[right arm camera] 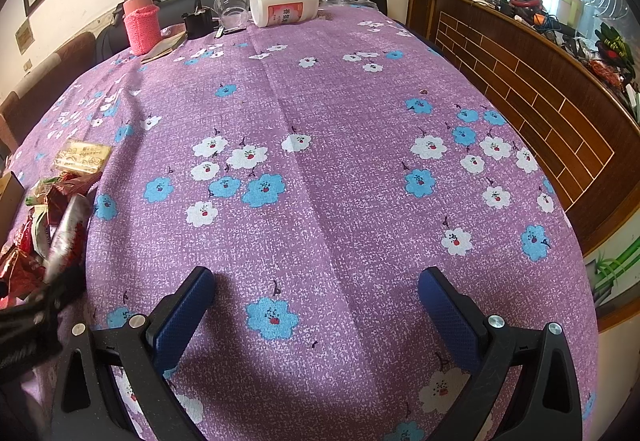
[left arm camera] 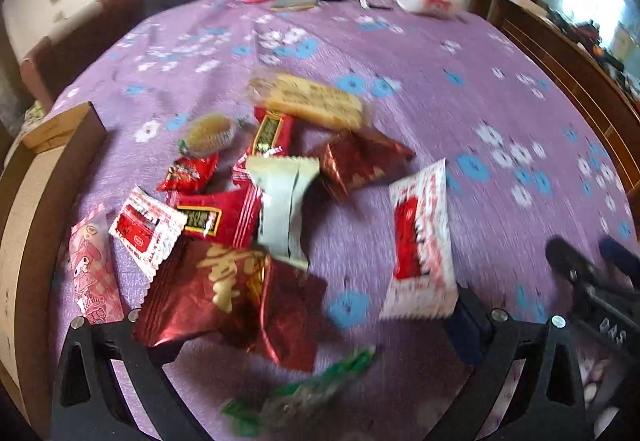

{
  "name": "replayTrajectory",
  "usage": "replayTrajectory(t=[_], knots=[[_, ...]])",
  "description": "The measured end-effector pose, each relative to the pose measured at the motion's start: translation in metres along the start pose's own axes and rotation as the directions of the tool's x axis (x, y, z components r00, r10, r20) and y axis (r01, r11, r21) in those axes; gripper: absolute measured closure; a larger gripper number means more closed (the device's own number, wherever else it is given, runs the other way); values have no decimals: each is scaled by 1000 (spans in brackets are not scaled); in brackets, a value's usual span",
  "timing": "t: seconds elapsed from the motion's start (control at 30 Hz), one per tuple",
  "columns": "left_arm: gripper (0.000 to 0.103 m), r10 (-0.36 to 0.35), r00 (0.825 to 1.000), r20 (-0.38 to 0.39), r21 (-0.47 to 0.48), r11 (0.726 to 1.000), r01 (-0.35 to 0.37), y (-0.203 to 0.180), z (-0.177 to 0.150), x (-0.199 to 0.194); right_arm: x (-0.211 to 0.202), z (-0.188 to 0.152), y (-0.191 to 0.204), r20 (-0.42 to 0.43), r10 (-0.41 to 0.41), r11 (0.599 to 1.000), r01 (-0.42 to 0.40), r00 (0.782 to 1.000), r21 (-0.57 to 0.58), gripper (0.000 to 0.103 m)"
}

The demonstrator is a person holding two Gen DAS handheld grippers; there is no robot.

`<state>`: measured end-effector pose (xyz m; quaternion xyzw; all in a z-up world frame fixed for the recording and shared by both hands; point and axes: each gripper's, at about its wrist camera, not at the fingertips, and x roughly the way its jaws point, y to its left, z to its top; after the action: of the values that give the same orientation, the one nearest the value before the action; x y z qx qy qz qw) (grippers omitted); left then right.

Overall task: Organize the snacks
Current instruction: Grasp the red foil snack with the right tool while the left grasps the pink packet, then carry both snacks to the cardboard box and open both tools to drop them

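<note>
I operated both grippers over the counter point(right arm camera: 320, 169), which carried a purple flowered cloth. The right gripper point(right arm camera: 316, 305) stood wide, nothing between its blue pads, with only bare cloth ahead of it. The snack pile point(left arm camera: 240, 201) lay well off to its left, at the edge of the right wrist view.

The left gripper point(left arm camera: 288, 325) looked straight onto that pile. A red-and-white packet point(left arm camera: 420, 241) stood upright against its right finger, and a large red foil pack point(left arm camera: 224, 293) lay across the left one. The left wrist view was smeared by motion, so I could not tell whether the jaws had closed on the red-and-white packet or merely framed it. A green wrapper point(left arm camera: 304, 389) lay just below the gripper. A brown box point(left arm camera: 36, 169) sat to the left of the pile; in my judgement it was the likely destination.

Recommendations for the step in hand: take one packet at a time; grip by the sealed edge or the flat faces, since foil slides and crushes; confirm the hold before travelling; keep the right gripper clear of the left one's path, as its fingers point(left arm camera: 580, 265) already showed near the packet.
</note>
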<state>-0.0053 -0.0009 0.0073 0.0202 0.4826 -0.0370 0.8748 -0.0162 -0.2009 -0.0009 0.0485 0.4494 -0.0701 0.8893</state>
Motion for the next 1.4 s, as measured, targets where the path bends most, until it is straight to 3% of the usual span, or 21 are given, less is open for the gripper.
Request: replayTrajectory(t=[0.1,0.17,0.2,0.23,0.33,0.4,0.43,0.57,0.6,0.63,0.7,0.83,1.0,1.03,1.07,1.1,1.23,1.27,1.3,1.4], knots=[[0,-33,998,-48,40,999,35,2,-10,-8,0,1,-1,-40,24,1000,-24,999,-17,1],[8,-128,991,-44,5,992,128,9,-17,-18,-3,-3,0,-60,17,1000,-17,998,-14,1],[21,-171,985,-24,-10,985,171,15,-21,-30,-5,-6,-1,-62,13,1000,-13,998,-14,1],[25,-193,981,-3,-11,981,193,19,-24,-38,-5,-6,0,-64,11,1000,-12,998,-21,1],[25,-223,968,117,-6,974,225,45,-30,-78,-6,-8,-1,-74,22,999,-25,997,-41,1],[25,-222,963,150,-34,973,230,75,-33,-93,-12,-7,1,-76,-2,998,-3,997,-57,11],[25,-226,962,152,-53,970,236,87,-34,-95,-19,-7,4,-57,-7,998,4,998,-64,22],[26,-226,960,166,-136,959,250,139,-42,-100,-58,-6,38,25,141,983,-136,990,-123,22],[35,-237,957,169,-153,953,263,146,-42,-99,-62,-5,52,17,195,971,-190,981,-144,22],[52,-257,953,162,-164,945,282,150,-43,-97,-63,-6,67,-5,249,957,-247,968,-156,22],[63,-300,945,129,-172,932,320,151,-42,-89,-61,-9,94,-46,338,923,-340,940,-182,23],[63,-292,951,103,-183,934,306,149,-40,-78,-57,-21,148,-77,391,880,-397,917,-262,23],[62,-234,972,2,-188,955,230,147,-33,-40,-42,-25,174,-105,408,874,-421,907,-243,23],[62,-228,974,-7,-187,957,223,147,-32,-36,-38,-23,180,-106,405,874,-419,908,-248,26],[62,-226,974,-12,-187,957,220,146,-32,-33,-36,-24,183,-111,406,871,-421,907,-252,39],[62,-222,975,-15,-191,958,215,145,-29,-28,-34,-24,184,-124,405,869,-424,906,-255,46],[62,-168,986,-9,-180,970,164,139,-21,-23,-31,-25,177,-126,438,861,-455,890,-228,59],[65,-146,989,-10,-161,977,143,135,-20,-22,-32,-25,175,-123,448,857,-465,885,-221,63],[83,-136,991,-10,-142,981,134,132,-20,-22,-36,-25,172,-111,461,854,-474,880,-213,65],[88,-157,988,5,-135,979,156,133,-21,-24,-45,-23,164,-92,487,846,-496,868,-198,68]])
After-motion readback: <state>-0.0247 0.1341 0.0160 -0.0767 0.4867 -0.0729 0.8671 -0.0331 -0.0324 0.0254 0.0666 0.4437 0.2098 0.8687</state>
